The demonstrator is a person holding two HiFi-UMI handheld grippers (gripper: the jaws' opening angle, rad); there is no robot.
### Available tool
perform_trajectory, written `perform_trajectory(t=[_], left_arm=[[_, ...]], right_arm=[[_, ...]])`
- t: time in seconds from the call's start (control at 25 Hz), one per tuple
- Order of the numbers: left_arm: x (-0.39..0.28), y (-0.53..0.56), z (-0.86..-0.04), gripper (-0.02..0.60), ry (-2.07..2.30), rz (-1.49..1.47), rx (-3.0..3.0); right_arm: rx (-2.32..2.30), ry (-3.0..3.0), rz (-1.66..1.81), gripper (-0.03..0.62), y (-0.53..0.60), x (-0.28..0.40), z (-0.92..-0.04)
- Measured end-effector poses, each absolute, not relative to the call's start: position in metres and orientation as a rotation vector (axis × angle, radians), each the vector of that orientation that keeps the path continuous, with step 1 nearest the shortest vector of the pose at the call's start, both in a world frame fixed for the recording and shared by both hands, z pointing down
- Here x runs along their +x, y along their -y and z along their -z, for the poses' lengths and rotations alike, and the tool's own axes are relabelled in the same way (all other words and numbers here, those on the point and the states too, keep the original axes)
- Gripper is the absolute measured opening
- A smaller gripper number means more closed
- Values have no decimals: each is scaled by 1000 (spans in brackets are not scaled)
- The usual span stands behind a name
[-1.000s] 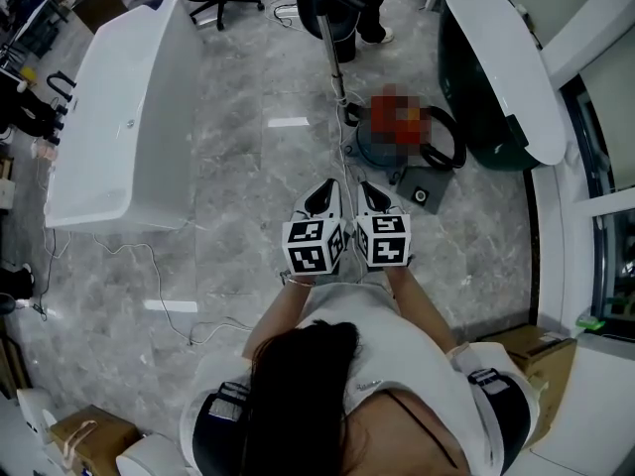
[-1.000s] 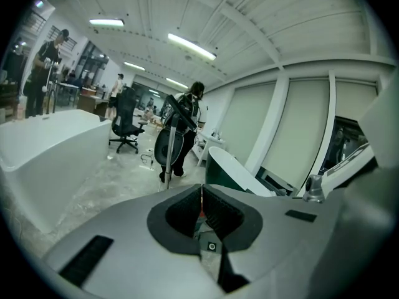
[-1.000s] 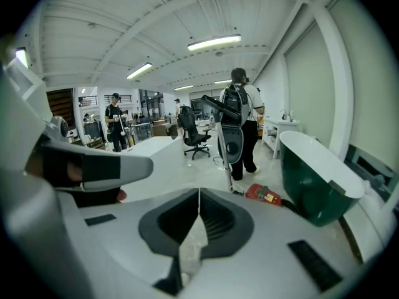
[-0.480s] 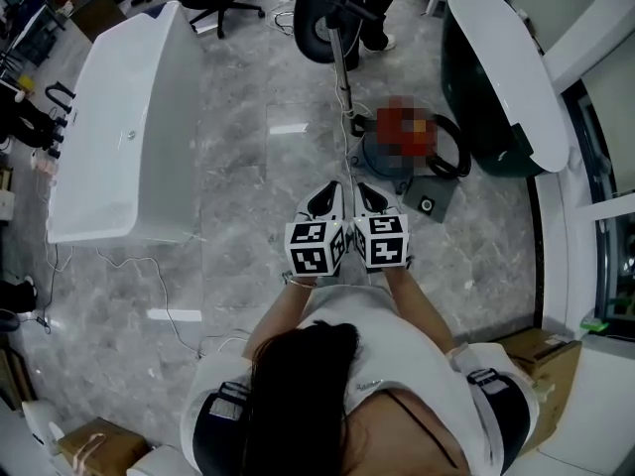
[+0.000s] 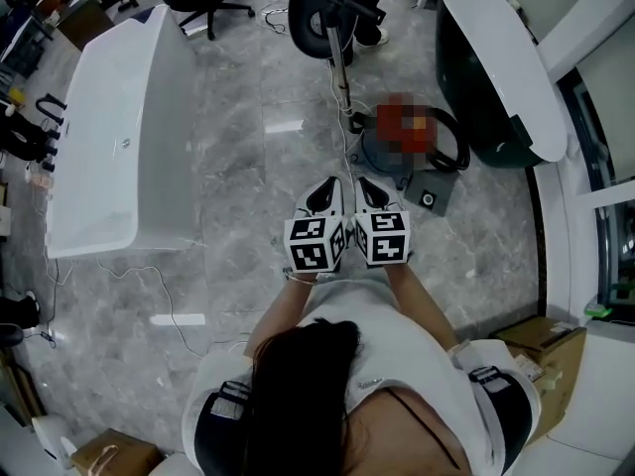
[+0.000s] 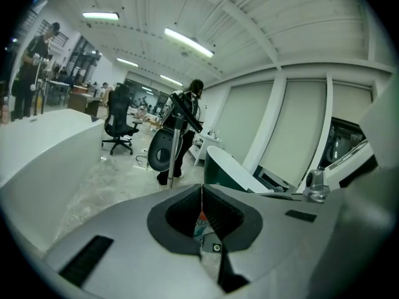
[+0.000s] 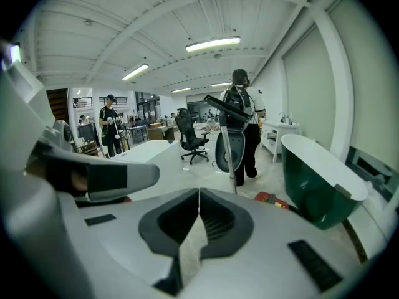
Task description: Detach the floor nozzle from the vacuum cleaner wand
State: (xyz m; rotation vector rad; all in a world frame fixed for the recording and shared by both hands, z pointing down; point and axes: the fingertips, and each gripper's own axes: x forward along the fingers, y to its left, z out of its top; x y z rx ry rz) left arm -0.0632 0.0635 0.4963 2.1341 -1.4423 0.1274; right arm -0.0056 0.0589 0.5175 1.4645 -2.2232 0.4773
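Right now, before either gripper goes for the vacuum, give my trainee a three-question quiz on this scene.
1. True or false: the left gripper and right gripper are both shut and empty.
2. The tub at the head view's right has sides that are: A white, B dark green, C red.
3. Fill in: the vacuum wand stands ___, not lying flat.
Key: 1 true; 2 B; 3 upright.
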Motion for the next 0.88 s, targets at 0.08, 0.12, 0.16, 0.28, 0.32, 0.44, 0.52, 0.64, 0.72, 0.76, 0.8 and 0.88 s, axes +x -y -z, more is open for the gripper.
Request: perform_trajectory(t=[0.08,0.12,0.16,0.28,0.32,0.44,0.52,0.64,0.72,0.76,0.8,0.88], left_arm=[[-66,-62,-498,9,1439,-126,2131],[-66,-61,-499,9,1437,-126,2130],[-67,-60,-500,9,1434,-126,2130],[-64,-59,-498,9,1422,-128,2144],[-64,-59,-496,9,1419,-129,2150],[-64,-60,-495,9,1415,-129,2155],[-64,-61,-496,9,1415,-126,2152],[-62,-60,-496,9,1414,-119,2150],[-62,-61,-497,9,1411,-118,2147],[-62,-62,-498,9,1408,-119,2145],[-62,-62,-498,9,1407,-120,2143],[-63,-61,-498,9,1408,-116,2141]], right_arm=[[1464,2217,-473,15,-57,-7,-519],[1464,2212,-476,15,-57,-8,-520],[1466,2207,-480,15,-56,-8,-521],[1473,2196,-481,15,-56,-6,-520],[1475,2195,-475,15,-56,-6,-519],[1478,2191,-466,15,-59,-6,-518],[1479,2187,-464,15,-59,-4,-518],[1484,2180,-456,15,-57,-1,-516],[1484,2175,-441,15,-57,1,-515],[1480,2170,-428,15,-57,0,-515],[1473,2165,-413,15,-57,-1,-515],[1455,2162,-387,15,-58,-4,-515]])
